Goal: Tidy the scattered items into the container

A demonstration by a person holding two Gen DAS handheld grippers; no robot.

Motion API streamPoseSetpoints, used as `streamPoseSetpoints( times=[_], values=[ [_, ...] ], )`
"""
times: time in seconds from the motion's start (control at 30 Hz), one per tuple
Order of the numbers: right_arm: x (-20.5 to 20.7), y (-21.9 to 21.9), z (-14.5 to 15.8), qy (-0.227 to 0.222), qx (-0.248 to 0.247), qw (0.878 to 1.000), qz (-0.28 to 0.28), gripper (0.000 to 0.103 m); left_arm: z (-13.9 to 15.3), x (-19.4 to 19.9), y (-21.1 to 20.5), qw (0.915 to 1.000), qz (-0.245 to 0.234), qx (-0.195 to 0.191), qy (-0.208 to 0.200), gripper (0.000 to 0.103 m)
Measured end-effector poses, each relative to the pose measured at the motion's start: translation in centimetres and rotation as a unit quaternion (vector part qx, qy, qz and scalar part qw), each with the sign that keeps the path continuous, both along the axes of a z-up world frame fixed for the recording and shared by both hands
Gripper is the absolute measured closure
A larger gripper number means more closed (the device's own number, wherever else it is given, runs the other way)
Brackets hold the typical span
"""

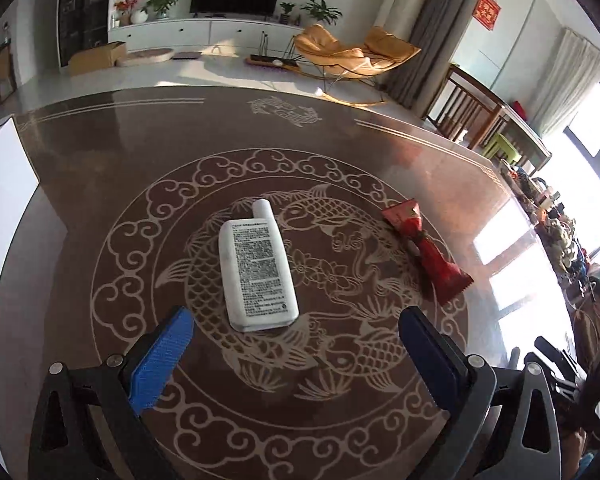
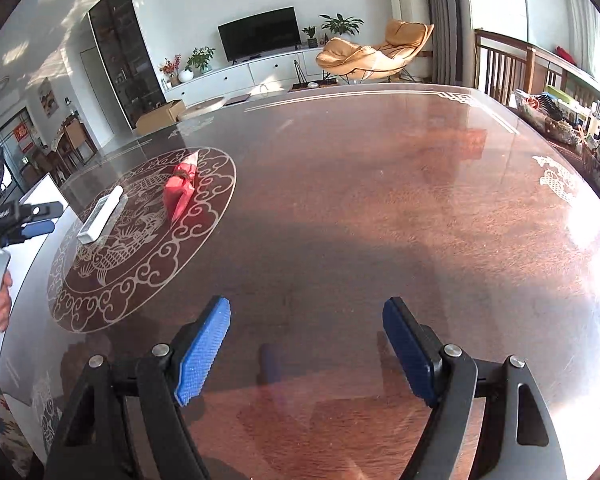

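The container [image 1: 4, 184] is only partly seen: a white wall cut off at the left edge of the left wrist view, its inside hidden. In the right wrist view it shows as a white sliver [image 2: 46, 192] behind the left gripper. The print on the bottle [image 1: 258, 270] is too small to read.

The left gripper [image 1: 296, 330] is spread wide and holds nothing; it hovers above the surface [image 1: 380, 152]. The bottle lies flat just ahead of it, between the lines of its two fingers, cap pointing away. The red packet [image 1: 424, 250] lies ahead and to the right of this gripper, apart from the bottle.

The right gripper [image 2: 306, 332] is likewise spread and empty, over bare surface [image 2: 380, 200]. From it, the bottle [image 2: 100, 216] and packet [image 2: 180, 190] lie well off to the front left.

At the far left of the right wrist view, the left gripper [image 2: 40, 220] juts out level over the surface, and the person's fingers [image 2: 2, 300] wrap its handle.
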State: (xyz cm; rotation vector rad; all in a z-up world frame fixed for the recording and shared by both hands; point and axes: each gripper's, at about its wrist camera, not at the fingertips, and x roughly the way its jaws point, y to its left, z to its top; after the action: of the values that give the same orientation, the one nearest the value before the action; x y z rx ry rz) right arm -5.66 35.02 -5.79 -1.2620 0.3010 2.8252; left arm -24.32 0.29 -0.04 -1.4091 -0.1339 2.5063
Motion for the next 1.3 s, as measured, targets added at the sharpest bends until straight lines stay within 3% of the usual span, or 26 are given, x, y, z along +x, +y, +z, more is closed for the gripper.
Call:
streamPoseSetpoints(
  times=[0.17,0.27,0.3,0.37,0.53,0.67,0.73,0.77,0.8,0.83,0.93,1.03,1.17,1.2,1.27,1.3],
  values=[
    [1.2,-1.1,0.0,0.016,0.007,1.000,0.018,0.023,-4.7,-4.4,1.8,0.9965,0.045,-0.055,-0.044,0.000],
    [0.5,-1.6,0.6,0.021,0.016,0.999,0.042,0.023,-5.4,-4.8,2.9,0.9938,0.044,-0.097,-0.032,0.000],
    [-0.3,-1.8,0.7,0.022,0.010,0.998,0.054,0.023,-5.3,-4.6,3.0,0.9933,0.044,-0.105,-0.019,0.005],
    [-2.6,-2.5,1.4,0.026,-0.006,0.996,0.081,0.023,-4.9,-4.0,2.8,0.9934,0.044,-0.106,0.007,0.050],
    [-11.8,-7.6,2.1,0.028,-0.019,0.987,0.160,0.023,-4.4,-3.5,2.4,0.9940,0.034,-0.103,0.012,0.052],
    [-19.2,-10.9,-0.1,-0.012,0.019,0.987,0.158,0.023,-4.2,-3.0,2.6,0.9942,0.026,-0.103,0.016,0.052],
    [-21.0,-11.8,-1.2,-0.028,0.037,0.986,0.163,0.025,-4.3,-2.5,2.5,0.9943,0.020,-0.103,0.020,0.052],
    [-21.1,-12.3,-1.4,-0.024,0.054,0.984,0.167,0.046,-4.2,-2.1,2.4,0.9944,0.017,-0.102,0.022,0.052],
    [-20.8,-12.9,-1.4,-0.021,0.077,0.981,0.175,0.074,-4.3,-1.5,2.2,0.9944,0.014,-0.102,0.025,0.052],
    [-20.2,-13.3,-1.4,-0.022,0.098,0.979,0.179,0.084,-4.3,-1.0,2.0,0.9944,0.012,-0.101,0.029,0.052],
    [-17.1,-13.3,-1.4,-0.034,0.086,0.976,0.196,0.084,-4.3,2.1,0.7,0.9951,0.005,-0.092,0.038,0.052],
    [-11.1,-13.0,-1.4,-0.036,0.099,0.973,0.207,0.084,-4.2,6.5,-1.3,0.9960,0.002,-0.079,0.040,0.052],
    [-3.9,-11.9,-1.8,-0.011,0.110,0.975,0.192,0.081,-4.3,10.9,-3.6,0.9963,0.019,-0.067,0.050,0.051],
    [-3.2,-11.7,-1.7,-0.009,0.112,0.976,0.185,0.078,-4.4,11.3,-3.8,0.9960,0.022,-0.068,0.053,0.051],
    [-3.1,-11.4,-1.8,-0.015,0.107,0.979,0.176,0.057,-4.5,11.6,-3.9,0.9957,0.024,-0.069,0.056,0.048],
    [-3.3,-11.2,-1.8,-0.016,0.103,0.980,0.169,0.053,-4.6,11.6,-3.9,0.9957,0.024,-0.070,0.056,0.046]
  ],
)
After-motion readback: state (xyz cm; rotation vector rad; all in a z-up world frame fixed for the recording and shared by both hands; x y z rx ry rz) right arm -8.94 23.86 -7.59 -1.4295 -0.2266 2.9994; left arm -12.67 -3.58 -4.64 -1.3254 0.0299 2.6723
